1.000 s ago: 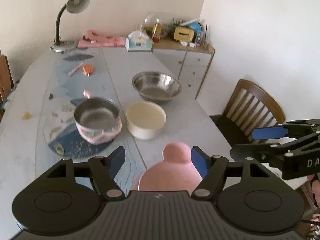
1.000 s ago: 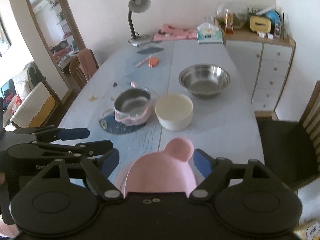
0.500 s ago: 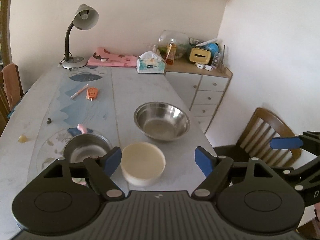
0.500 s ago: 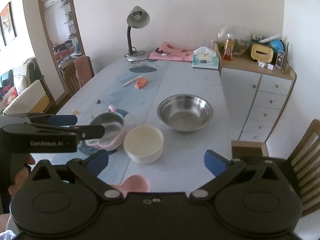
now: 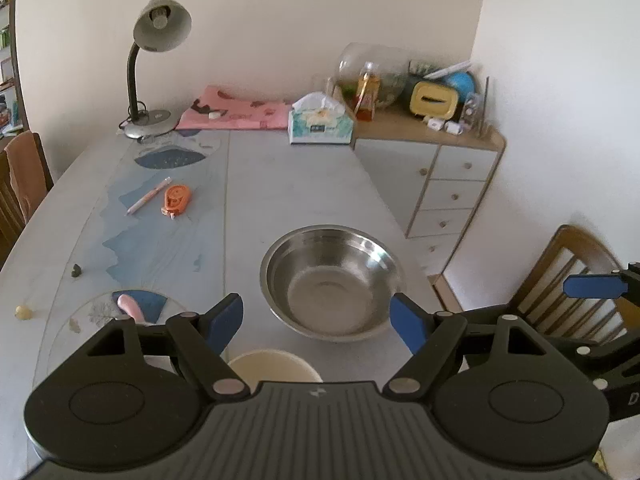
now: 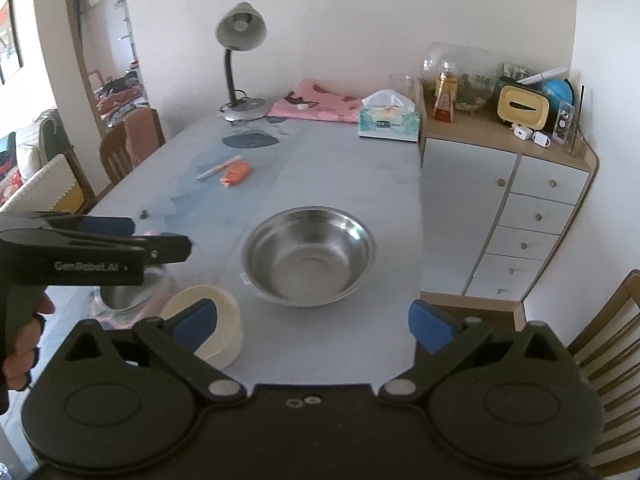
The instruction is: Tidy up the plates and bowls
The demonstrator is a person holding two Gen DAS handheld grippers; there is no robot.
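A wide steel bowl (image 5: 332, 280) (image 6: 310, 256) stands on the table just beyond both pairs of fingertips. Nearer and to its left sits a cream bowl (image 5: 276, 366) (image 6: 224, 304), partly hidden behind the gripper bodies. Left of that is a pink-sided steel bowl (image 6: 124, 296); the left wrist view shows only its pink handle (image 5: 130, 306). My left gripper (image 5: 318, 320) (image 6: 160, 235) is open and holds nothing. My right gripper (image 6: 314, 322) is open wider, also with nothing in it; one of its blue pads (image 5: 592, 286) shows at the right edge of the left wrist view.
A pen (image 5: 148, 196) and an orange tape dispenser (image 5: 176, 200) lie mid-table. A desk lamp (image 5: 160, 64), pink cloth and tissue box (image 5: 320, 124) are at the far end. A drawer cabinet (image 6: 520, 216) stands right of the table, with a wooden chair (image 5: 576, 280) nearer.
Both grippers moved forward over the table toward the steel bowl. The pink plate that lay between their fingers has dropped out of view. The right jaws spread wider.
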